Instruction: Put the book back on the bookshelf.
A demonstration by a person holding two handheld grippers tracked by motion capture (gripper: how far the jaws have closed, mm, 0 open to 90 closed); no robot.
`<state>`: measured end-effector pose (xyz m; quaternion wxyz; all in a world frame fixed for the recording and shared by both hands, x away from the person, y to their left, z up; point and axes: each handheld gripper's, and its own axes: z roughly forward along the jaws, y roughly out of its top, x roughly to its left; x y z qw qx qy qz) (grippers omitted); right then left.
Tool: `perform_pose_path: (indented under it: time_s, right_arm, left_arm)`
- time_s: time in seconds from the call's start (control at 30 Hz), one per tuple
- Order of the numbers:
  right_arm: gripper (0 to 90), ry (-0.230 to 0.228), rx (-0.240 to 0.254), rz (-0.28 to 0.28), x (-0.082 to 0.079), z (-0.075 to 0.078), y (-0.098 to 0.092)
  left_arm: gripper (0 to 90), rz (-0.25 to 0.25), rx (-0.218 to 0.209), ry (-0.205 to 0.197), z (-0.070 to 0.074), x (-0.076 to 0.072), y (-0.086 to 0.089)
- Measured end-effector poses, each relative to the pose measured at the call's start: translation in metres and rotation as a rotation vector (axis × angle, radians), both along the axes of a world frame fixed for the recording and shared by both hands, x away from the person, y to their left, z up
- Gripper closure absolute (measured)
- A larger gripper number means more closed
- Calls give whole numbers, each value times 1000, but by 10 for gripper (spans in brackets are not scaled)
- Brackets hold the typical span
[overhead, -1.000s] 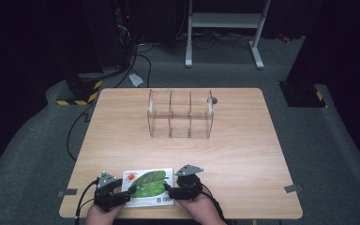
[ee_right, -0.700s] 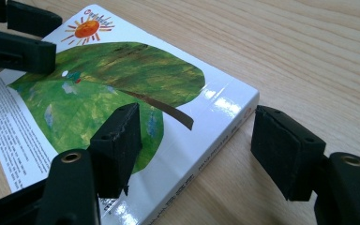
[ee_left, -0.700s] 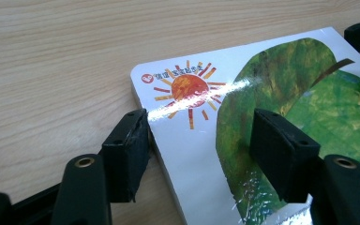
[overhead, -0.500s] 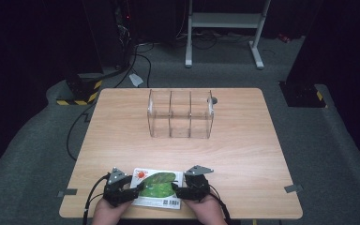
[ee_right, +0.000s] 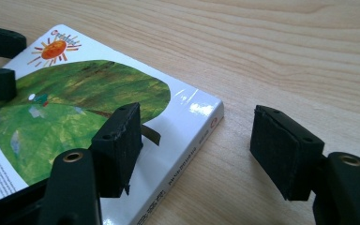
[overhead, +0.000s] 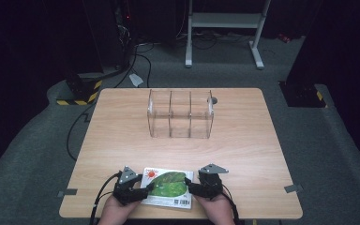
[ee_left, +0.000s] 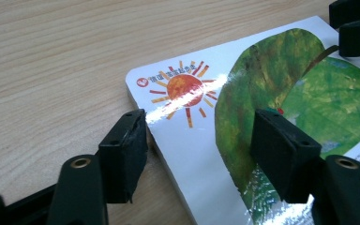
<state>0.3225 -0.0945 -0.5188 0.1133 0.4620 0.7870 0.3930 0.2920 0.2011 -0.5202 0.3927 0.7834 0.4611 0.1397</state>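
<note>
A picture book point(overhead: 166, 188) with a green leaf and an orange sun on its white cover lies flat near the table's front edge. My left gripper point(overhead: 143, 190) is at its left end, open. In the left gripper view point(ee_left: 199, 126) one jaw sits on the table beside the book point(ee_left: 201, 159) and the other over the cover; the jaws have just opened a little. My right gripper point(overhead: 191, 187) is at the spine end, open. In the right gripper view point(ee_right: 197, 124) its jaws, which have been closing slightly, straddle the book's spine corner point(ee_right: 75, 93) without pressing it.
A clear plastic organizer point(overhead: 180, 113) with three compartments stands upright at the middle of the wooden table point(overhead: 243, 150). A small dark round thing point(overhead: 214, 100) lies just behind its right end. Cables and a metal stand are on the floor beyond.
Both hands with their grippers have shifted to the right along the front edge, and the book between them now lies farther right too.
</note>
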Motion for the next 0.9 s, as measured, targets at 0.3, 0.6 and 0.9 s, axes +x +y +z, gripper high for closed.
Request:
perform_pose_path:
  time_s: [0.3, 0.6, 0.9]
  right_arm:
    - [308, 35, 4, 63, -12, 0, 9]
    - [308, 53, -3, 80, -1, 0, 21]
    - [317, 35, -16, 57, 17, 1, 21]
  left_arm:
    - [310, 4, 1, 8, -1, -6, 4]
    - [366, 24, -28, 19, -2, -17, 8]
    - [416, 22, 25, -19, 1, -1, -3]
